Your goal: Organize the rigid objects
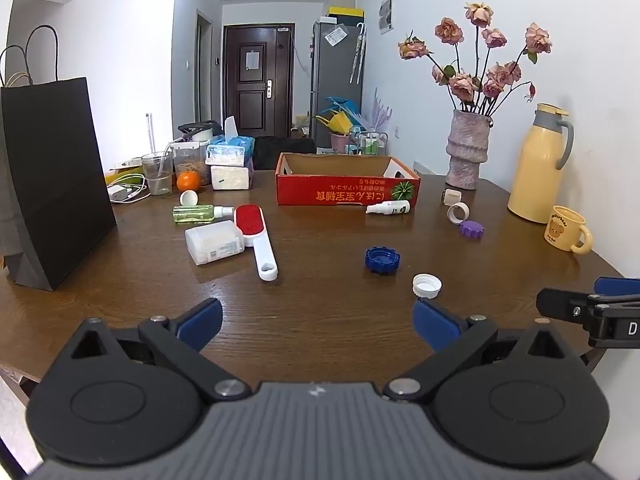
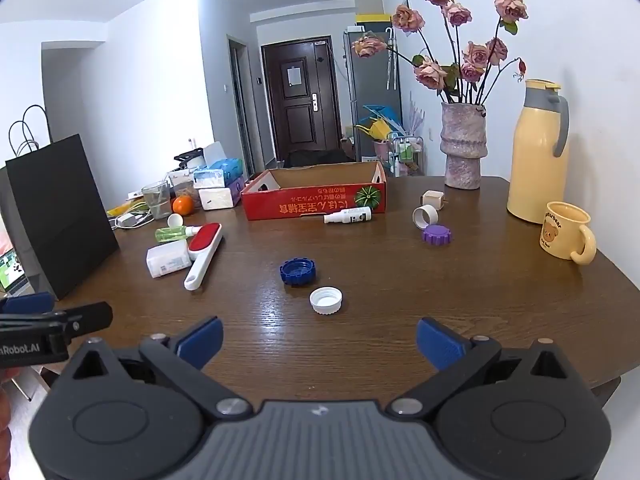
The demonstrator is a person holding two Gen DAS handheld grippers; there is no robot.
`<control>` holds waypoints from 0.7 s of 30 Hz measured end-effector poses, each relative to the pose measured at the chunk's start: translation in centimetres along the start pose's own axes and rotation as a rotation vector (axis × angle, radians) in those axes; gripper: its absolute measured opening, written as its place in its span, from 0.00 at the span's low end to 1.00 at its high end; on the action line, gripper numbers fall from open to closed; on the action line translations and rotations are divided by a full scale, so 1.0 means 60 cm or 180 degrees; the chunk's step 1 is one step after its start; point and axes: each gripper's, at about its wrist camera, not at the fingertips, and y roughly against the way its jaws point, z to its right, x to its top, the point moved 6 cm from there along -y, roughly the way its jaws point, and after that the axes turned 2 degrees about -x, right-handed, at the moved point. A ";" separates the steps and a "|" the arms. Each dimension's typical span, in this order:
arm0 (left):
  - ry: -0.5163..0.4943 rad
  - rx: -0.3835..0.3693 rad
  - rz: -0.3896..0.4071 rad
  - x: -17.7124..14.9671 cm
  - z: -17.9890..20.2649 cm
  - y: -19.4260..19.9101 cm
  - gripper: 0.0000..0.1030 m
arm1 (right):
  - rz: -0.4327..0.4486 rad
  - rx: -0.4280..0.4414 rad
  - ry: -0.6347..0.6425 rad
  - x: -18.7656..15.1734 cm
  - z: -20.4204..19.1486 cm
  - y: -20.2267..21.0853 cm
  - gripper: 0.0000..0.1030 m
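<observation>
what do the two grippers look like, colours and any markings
Both match: the left gripper and right gripper have black linkage arms with silver pivot pins, two round black discs, a ribbed grey centre plate and blue textured finger pads. The right wrist view shows white "nRobot.AI" lettering on the left one's side. No cables or sleeves visible.

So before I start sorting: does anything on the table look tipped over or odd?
Two bottles lie on their sides: the green bottle by the lint brush, and the white spray bottle in front of the red box. No spill shows.
</observation>
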 end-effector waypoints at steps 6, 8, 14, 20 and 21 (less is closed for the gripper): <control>-0.0041 -0.0008 0.0031 -0.006 0.005 0.007 1.00 | 0.0084 -0.0029 0.0048 -0.006 -0.001 0.002 1.00; -0.0019 0.0001 -0.0007 -0.005 -0.001 0.001 1.00 | 0.0082 -0.0027 0.0038 -0.009 -0.003 0.005 1.00; 0.0008 -0.0003 -0.0026 -0.010 -0.004 -0.009 1.00 | 0.0058 -0.0033 0.0032 0.006 -0.003 0.006 1.00; 0.0004 0.0011 -0.0045 -0.006 0.000 -0.005 1.00 | 0.0052 -0.0028 0.0038 0.004 -0.003 0.003 1.00; 0.0006 0.0007 -0.0043 -0.006 0.000 -0.005 1.00 | 0.0051 -0.0031 0.0041 0.004 -0.004 0.003 1.00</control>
